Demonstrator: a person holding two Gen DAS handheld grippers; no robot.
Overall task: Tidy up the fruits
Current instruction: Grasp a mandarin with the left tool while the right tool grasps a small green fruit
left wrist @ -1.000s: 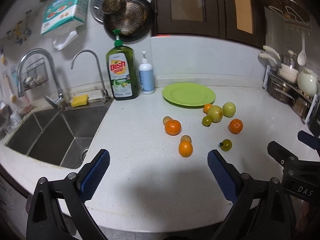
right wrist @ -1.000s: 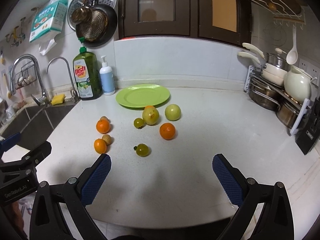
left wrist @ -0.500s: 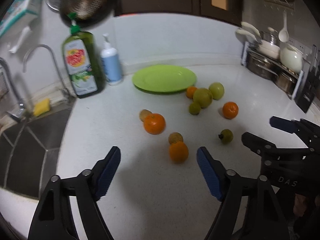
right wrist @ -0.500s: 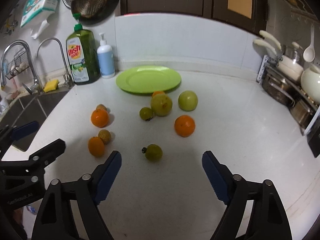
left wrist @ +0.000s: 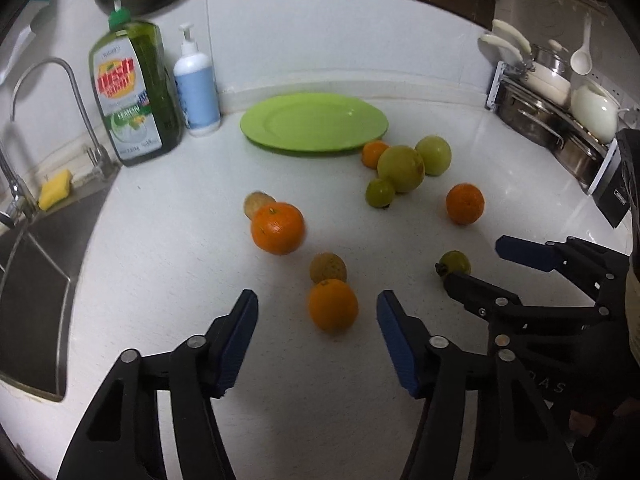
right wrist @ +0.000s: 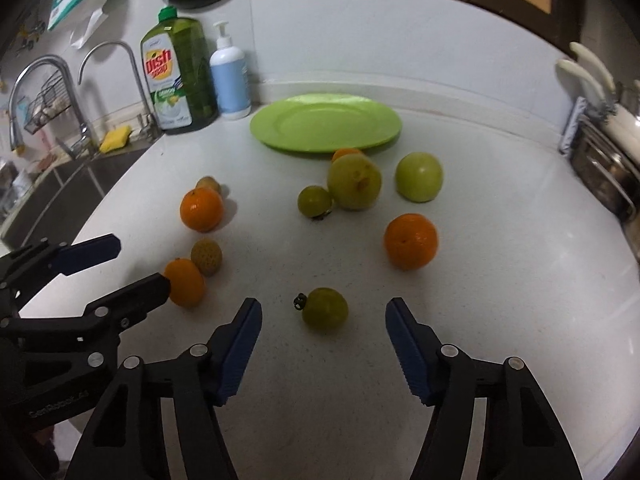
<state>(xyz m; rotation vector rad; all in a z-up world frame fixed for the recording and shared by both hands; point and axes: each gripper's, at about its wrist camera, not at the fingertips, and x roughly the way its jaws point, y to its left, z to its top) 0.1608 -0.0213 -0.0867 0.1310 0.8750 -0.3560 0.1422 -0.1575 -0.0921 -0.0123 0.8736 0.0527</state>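
Several oranges and green fruits lie loose on the white counter in front of an empty green plate [left wrist: 314, 122], which also shows in the right wrist view [right wrist: 326, 122]. My left gripper [left wrist: 316, 320] is open, its jaws on either side of a small orange [left wrist: 333, 304], not touching it. A brown speckled fruit [left wrist: 328, 267] sits just behind that orange. My right gripper [right wrist: 322, 324] is open around a small green fruit with a dark stem [right wrist: 325, 309]. A bigger orange [right wrist: 411, 241] lies beyond it to the right.
A dish soap bottle [left wrist: 134, 92] and a white pump bottle [left wrist: 197, 88] stand at the back left by the sink [left wrist: 28, 280]. A rack of pots [left wrist: 560, 120] lines the right wall. Each gripper shows at the edge of the other's view.
Both grippers have moved forward and lower toward the fruit. The small orange now lies between my left jaws and the small green fruit between my right jaws. No fruit has moved.
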